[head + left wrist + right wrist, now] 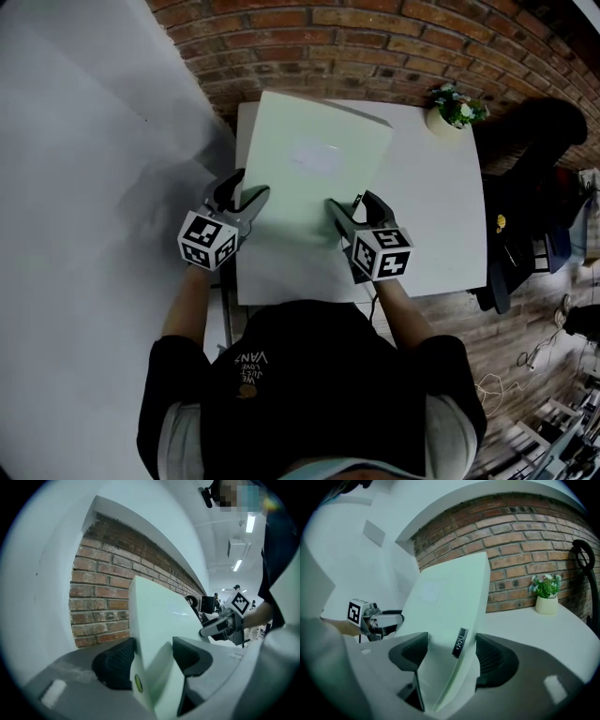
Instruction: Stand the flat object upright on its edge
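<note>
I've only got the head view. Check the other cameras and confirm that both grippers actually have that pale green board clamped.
Observer: Left gripper view: the left gripper has the board between its pads, both pressed against its faces.
Operator: Now the right.
Observer: Right gripper view: the right gripper pinches the board's edge the same way.
Operator: Report the tilt.
Observer: Seen from there, the board slopes steeply up from the jaws, well off flat. Whether it is fully upright I can't tell.
</note>
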`<state>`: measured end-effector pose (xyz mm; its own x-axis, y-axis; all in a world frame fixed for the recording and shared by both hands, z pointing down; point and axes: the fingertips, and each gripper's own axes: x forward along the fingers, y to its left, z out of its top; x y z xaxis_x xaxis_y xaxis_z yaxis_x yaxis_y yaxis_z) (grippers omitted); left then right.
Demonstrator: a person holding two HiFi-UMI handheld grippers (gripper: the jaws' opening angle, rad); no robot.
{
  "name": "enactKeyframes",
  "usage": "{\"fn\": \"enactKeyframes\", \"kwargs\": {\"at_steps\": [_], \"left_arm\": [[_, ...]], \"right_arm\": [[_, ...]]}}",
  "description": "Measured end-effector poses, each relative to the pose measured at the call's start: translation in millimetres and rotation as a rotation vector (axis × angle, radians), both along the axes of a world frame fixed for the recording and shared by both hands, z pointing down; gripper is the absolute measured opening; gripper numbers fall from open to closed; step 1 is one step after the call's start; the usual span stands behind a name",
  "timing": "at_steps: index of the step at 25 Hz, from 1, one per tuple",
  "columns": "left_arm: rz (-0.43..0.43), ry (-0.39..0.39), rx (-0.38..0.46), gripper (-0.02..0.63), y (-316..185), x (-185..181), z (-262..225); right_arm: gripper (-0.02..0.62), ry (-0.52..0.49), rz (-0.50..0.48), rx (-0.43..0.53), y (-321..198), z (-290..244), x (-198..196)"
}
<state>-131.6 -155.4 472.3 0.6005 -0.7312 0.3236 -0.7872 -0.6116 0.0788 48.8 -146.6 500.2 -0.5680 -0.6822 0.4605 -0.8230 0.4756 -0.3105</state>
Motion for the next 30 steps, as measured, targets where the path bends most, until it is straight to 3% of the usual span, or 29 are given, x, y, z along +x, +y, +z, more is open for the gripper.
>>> {"fn": "enactKeyframes", "kwargs": {"at_steps": [16, 30], "left_arm": [[-0.091, -0.039, 0.073, 0.245, -29.0, -19.2, -20.8], [-0.137, -0.055, 0.136, 0.235, -78.6, -38.2, -36.9]], "right_arm": [[0.310, 0.018, -0.083, 0.113, -56.4, -31.8, -17.3], [0.309, 0.043, -0.094, 0.199, -115.2, -56.3, -36.1]]}}
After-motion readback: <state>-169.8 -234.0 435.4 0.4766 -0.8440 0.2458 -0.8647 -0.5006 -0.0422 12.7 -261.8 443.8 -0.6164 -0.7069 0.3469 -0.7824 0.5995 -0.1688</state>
